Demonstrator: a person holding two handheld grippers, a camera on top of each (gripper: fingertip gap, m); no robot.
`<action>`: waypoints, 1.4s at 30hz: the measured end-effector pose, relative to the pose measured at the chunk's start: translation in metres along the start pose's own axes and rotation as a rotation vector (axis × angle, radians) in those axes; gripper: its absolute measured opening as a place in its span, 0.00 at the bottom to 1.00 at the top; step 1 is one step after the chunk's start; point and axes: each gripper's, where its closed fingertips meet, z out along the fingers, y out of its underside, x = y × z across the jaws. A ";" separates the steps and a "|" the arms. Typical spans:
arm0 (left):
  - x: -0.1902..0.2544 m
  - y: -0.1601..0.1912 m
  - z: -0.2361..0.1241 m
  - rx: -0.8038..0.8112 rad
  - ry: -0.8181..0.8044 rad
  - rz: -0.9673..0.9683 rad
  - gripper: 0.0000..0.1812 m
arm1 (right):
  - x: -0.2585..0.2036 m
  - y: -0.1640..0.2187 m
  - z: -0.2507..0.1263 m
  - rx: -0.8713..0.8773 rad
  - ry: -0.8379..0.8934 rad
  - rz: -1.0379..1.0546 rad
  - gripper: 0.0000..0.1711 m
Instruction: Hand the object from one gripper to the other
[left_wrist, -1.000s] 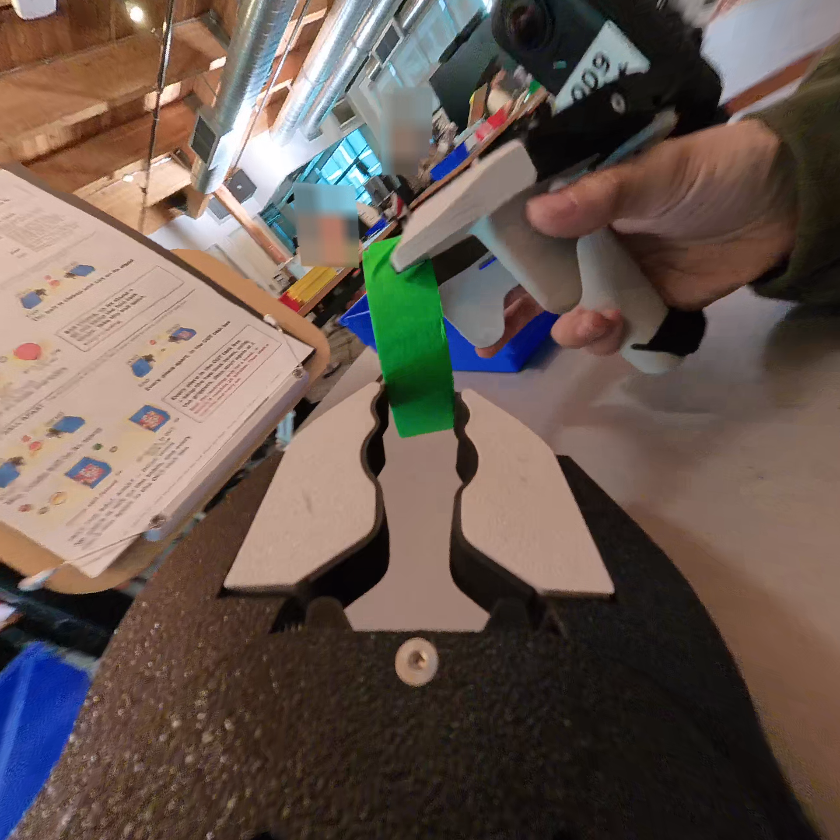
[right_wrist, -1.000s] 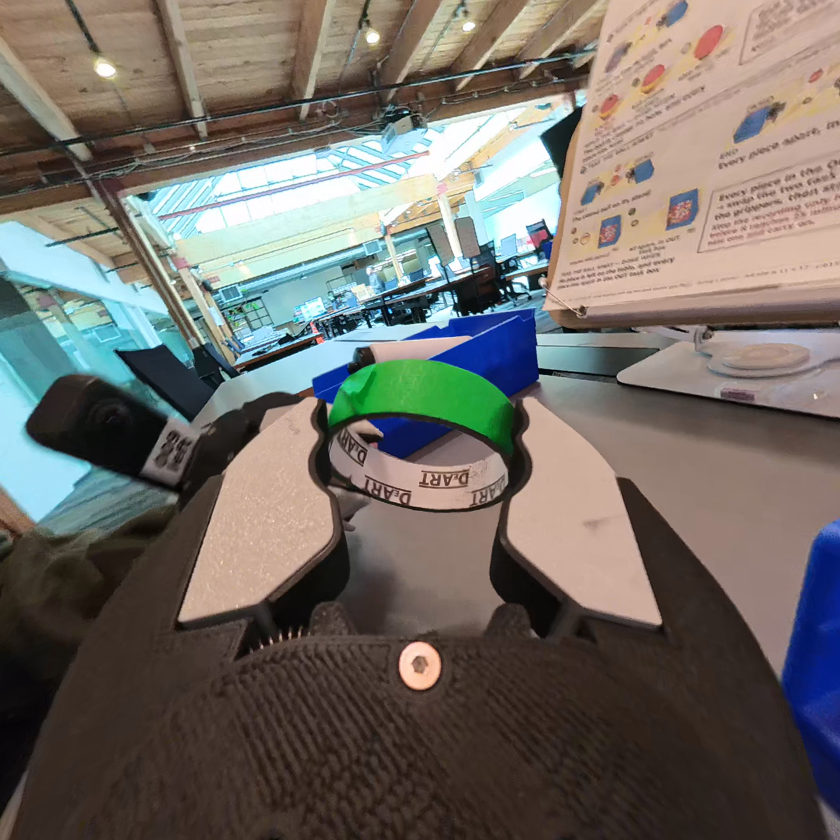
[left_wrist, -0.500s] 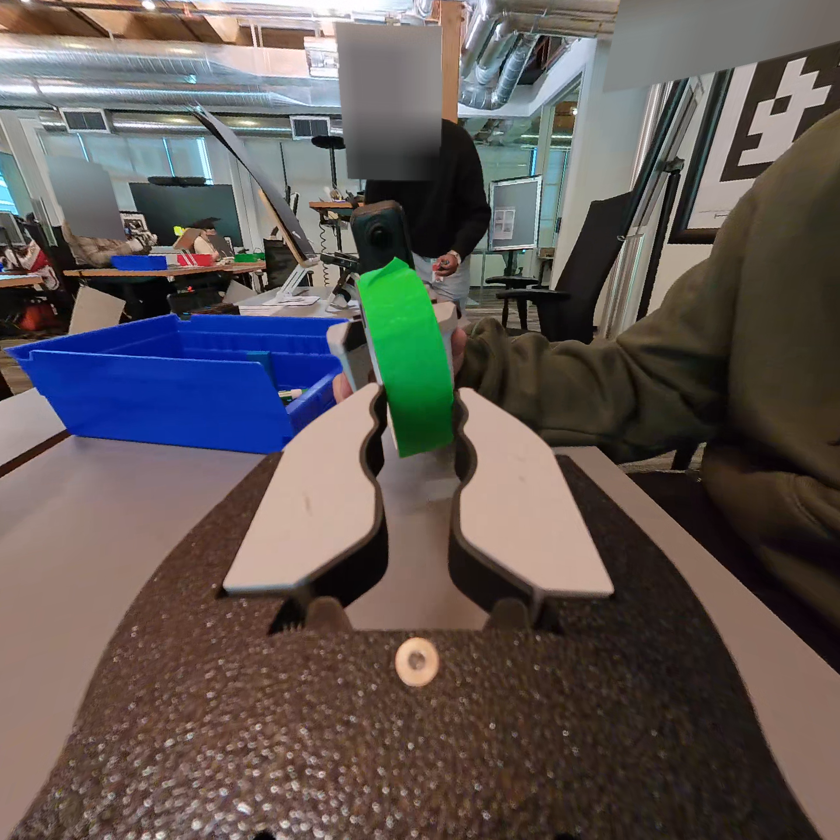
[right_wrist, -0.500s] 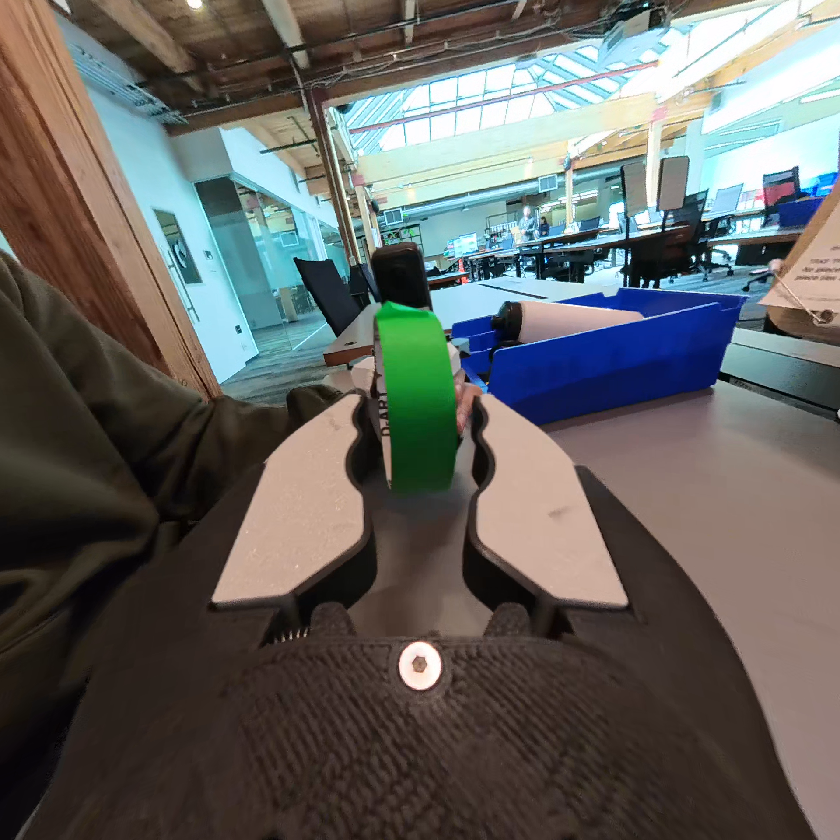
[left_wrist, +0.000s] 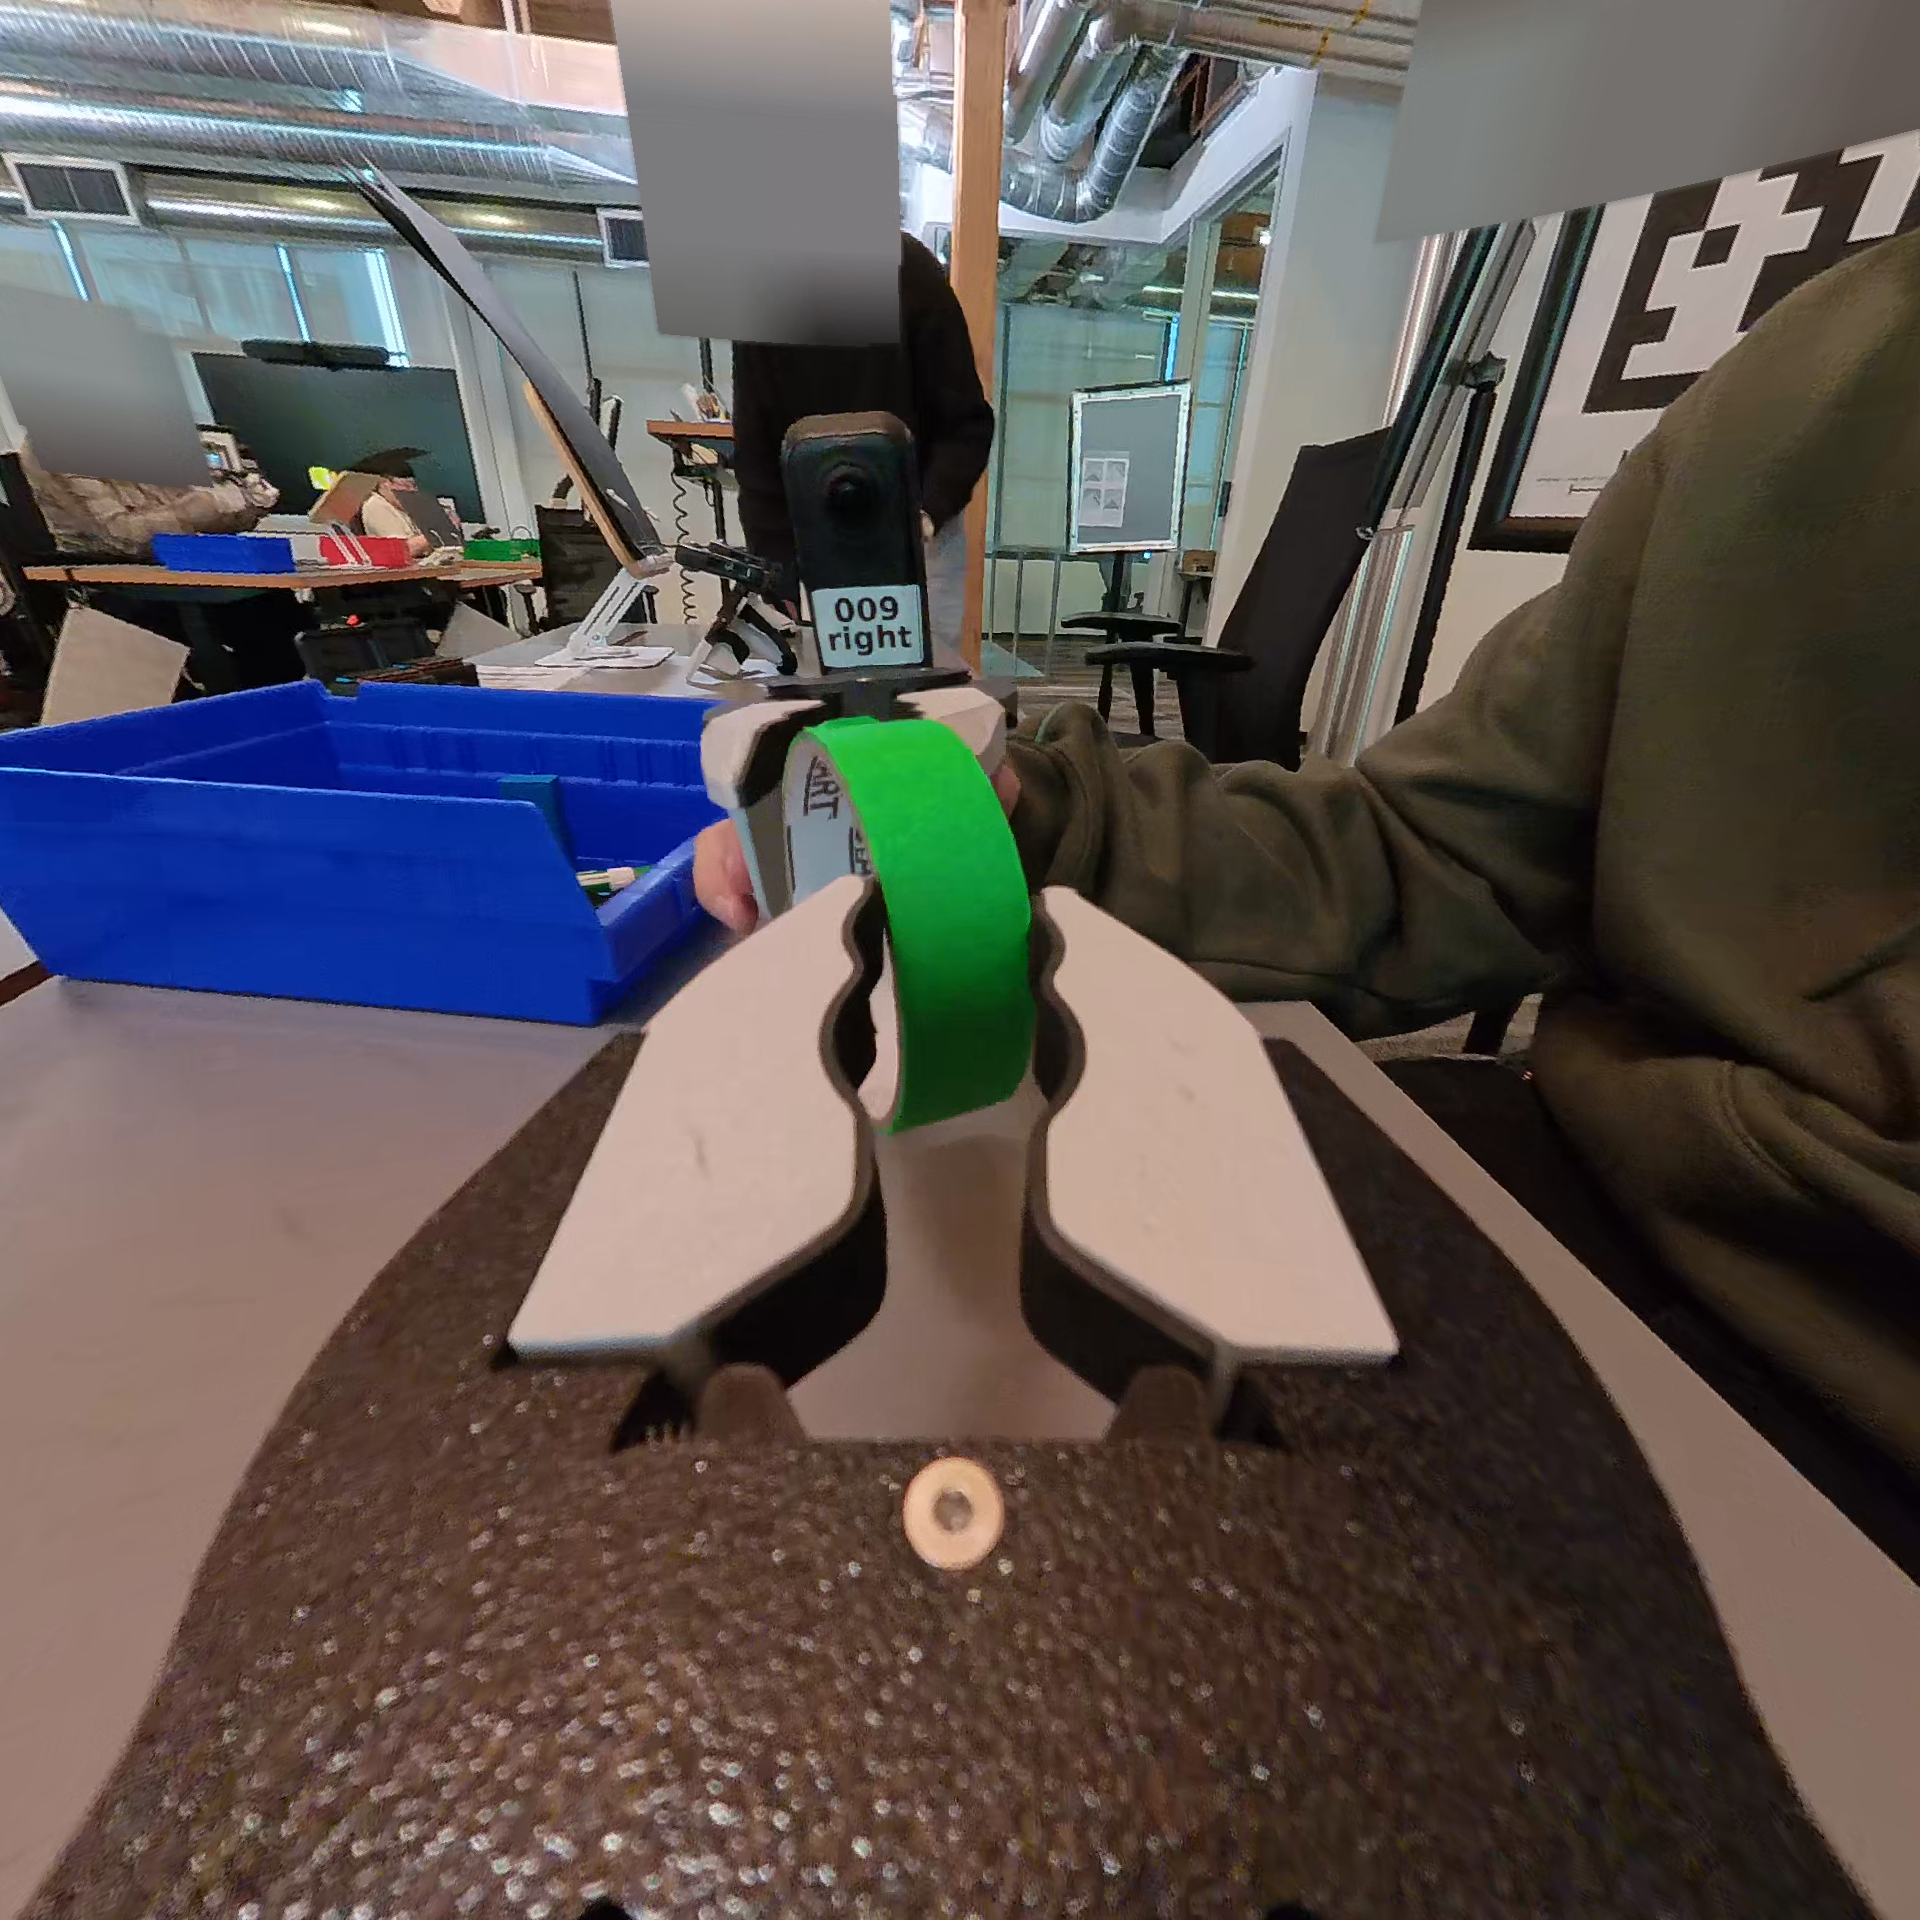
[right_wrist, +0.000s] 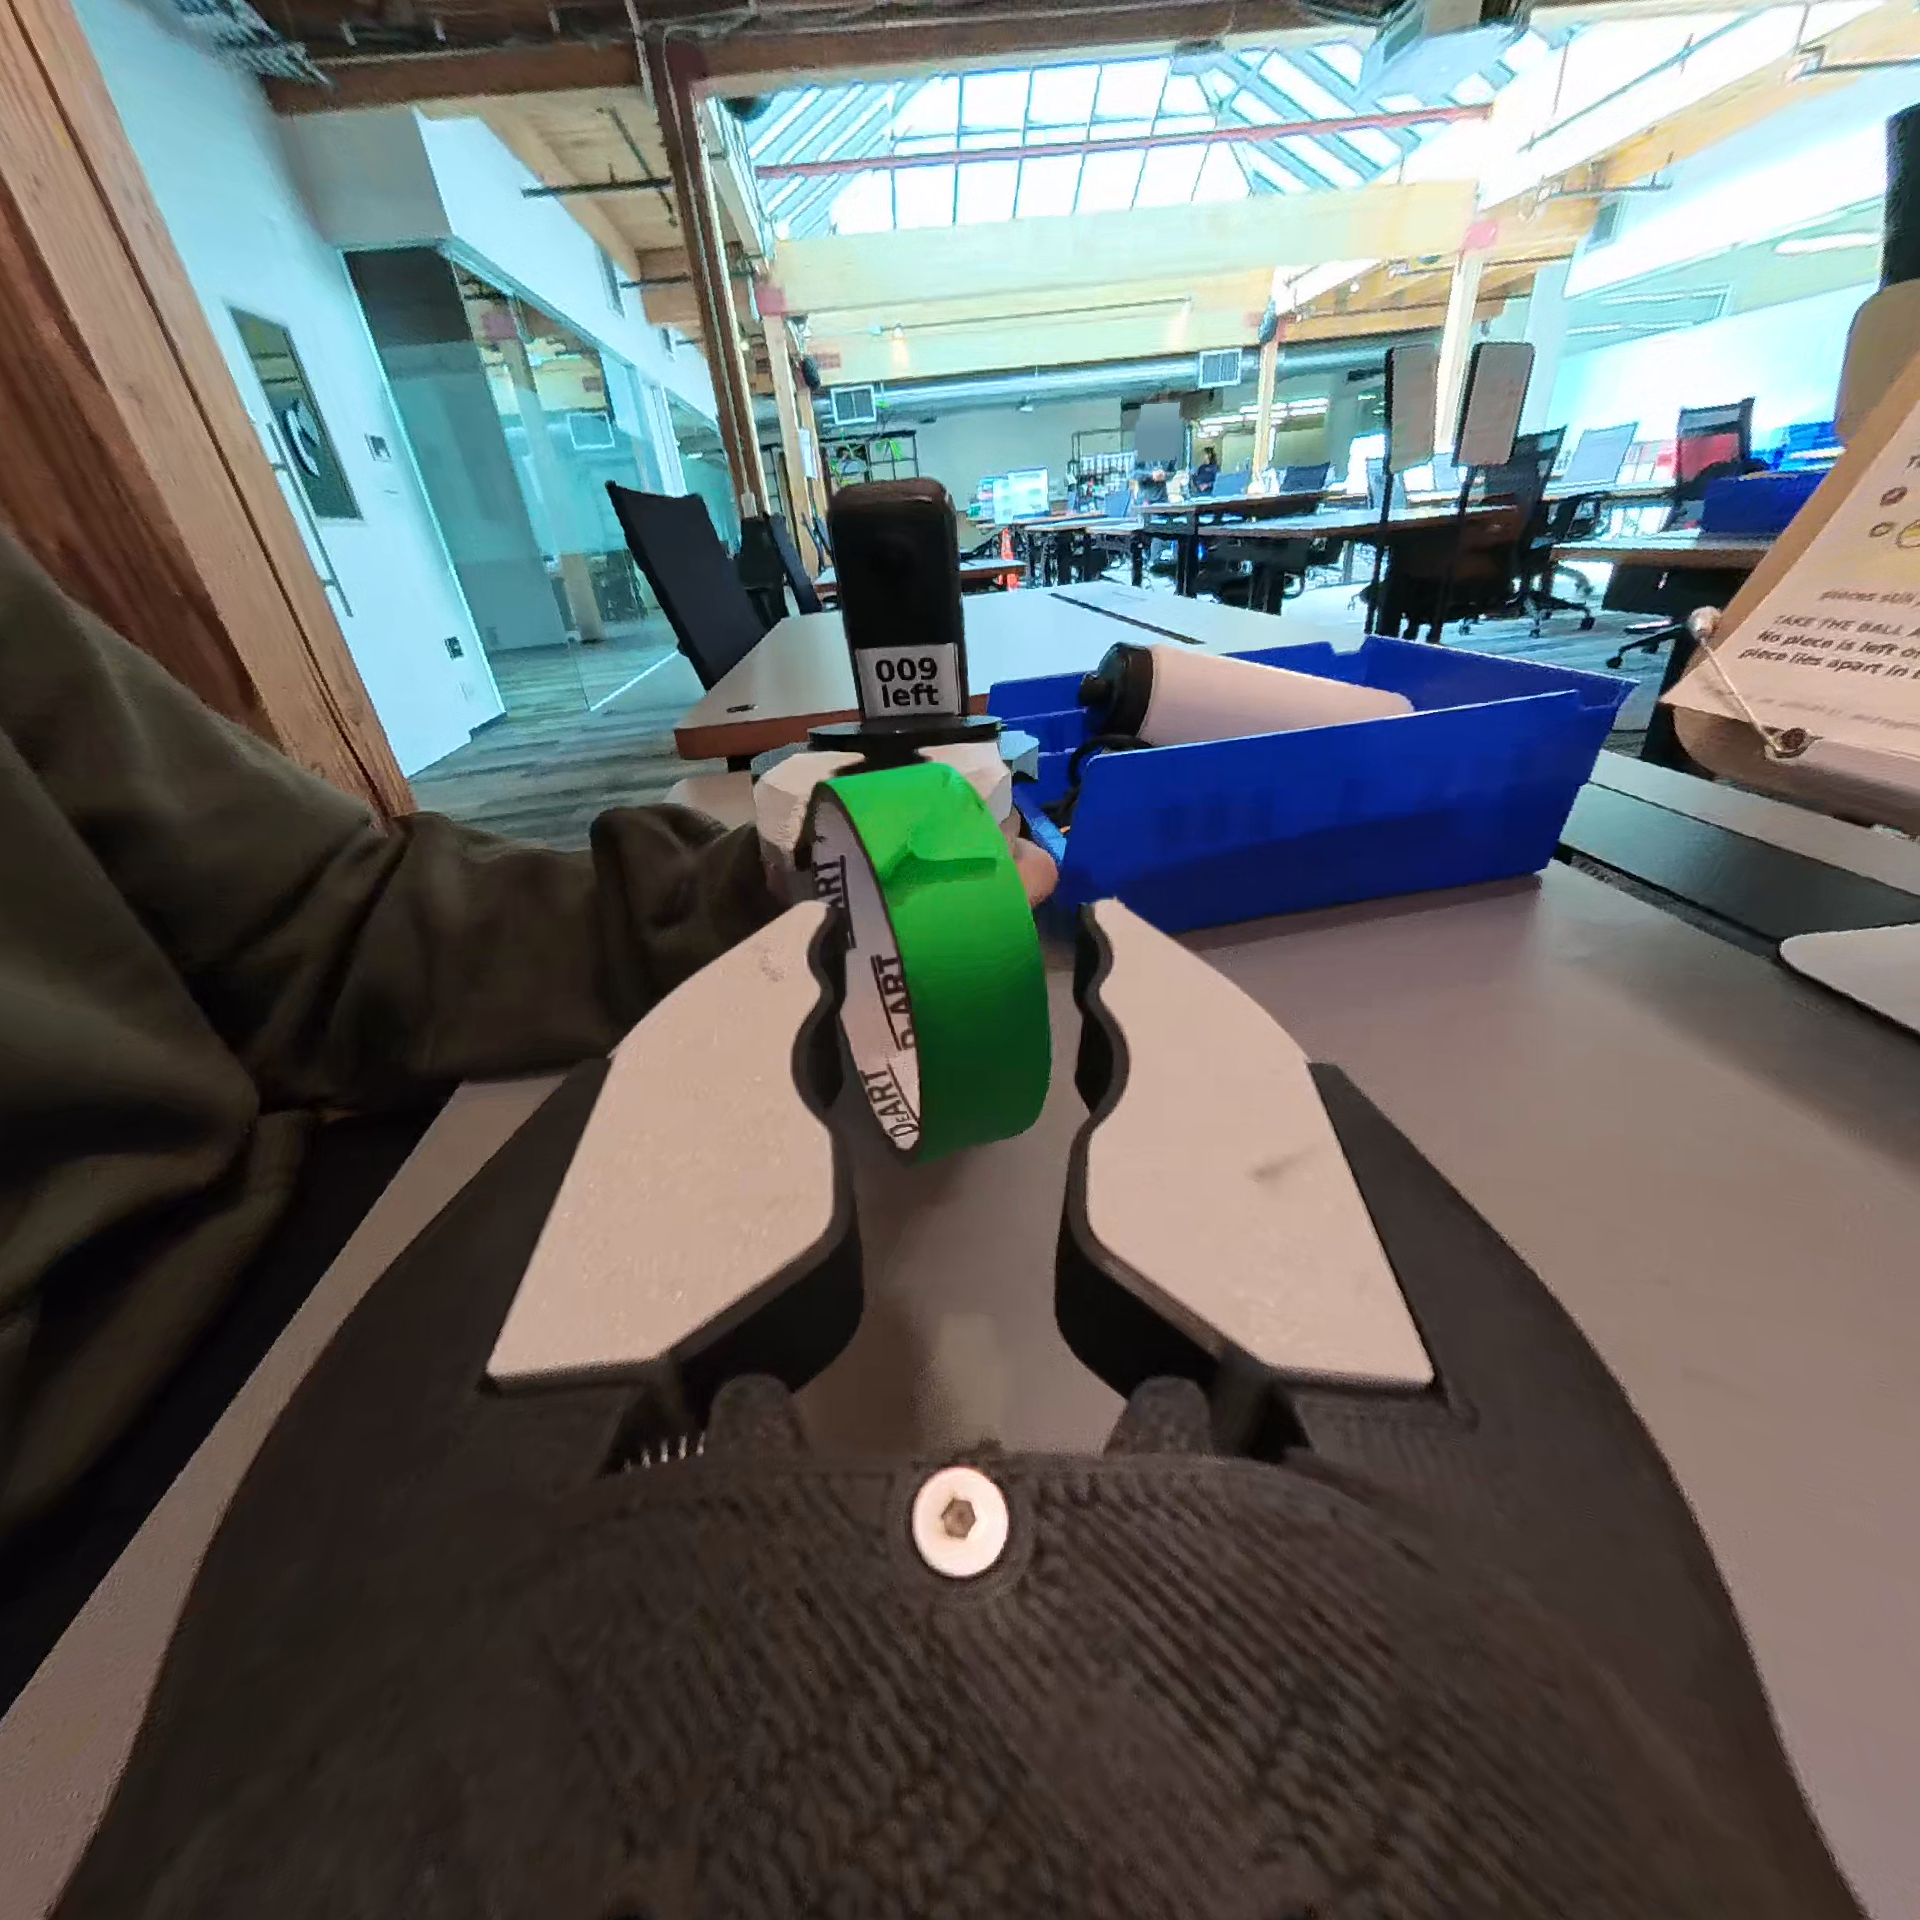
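A roll of green tape stands on edge between the two grippers, above the grey table. My left gripper is shut on the near part of the roll. My right gripper faces it from the other side. Its jaws stand a little wider than the roll, with a gap showing on the right side. Each gripper also shows beyond the roll in the other's view: the right one and the left one. Both are hand-held.
A blue bin stands on the table beside the grippers. In the right wrist view it holds a white roll with a black cap. A clipboard with a printed sheet stands at the right. Green sleeves border the space. Some 6 centimetres of space lies between my two pairs of fingers.
The roll was turned from flat to standing on edge and both grippers came level, facing each other. Since half a second ago, the right jaws have parted slightly while the left stay shut on the roll.
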 end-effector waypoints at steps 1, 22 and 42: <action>0.001 0.000 0.000 0.001 0.010 -0.004 0.14 | 0.000 0.002 0.001 -0.012 0.003 -0.012 0.24; -0.037 0.020 0.010 -0.111 -0.280 0.085 0.17 | 0.043 0.005 -0.008 -0.069 0.292 -0.089 0.13; -0.047 0.058 0.018 -0.313 -0.301 -0.158 0.15 | 0.040 0.001 -0.006 -0.084 0.342 -0.274 0.18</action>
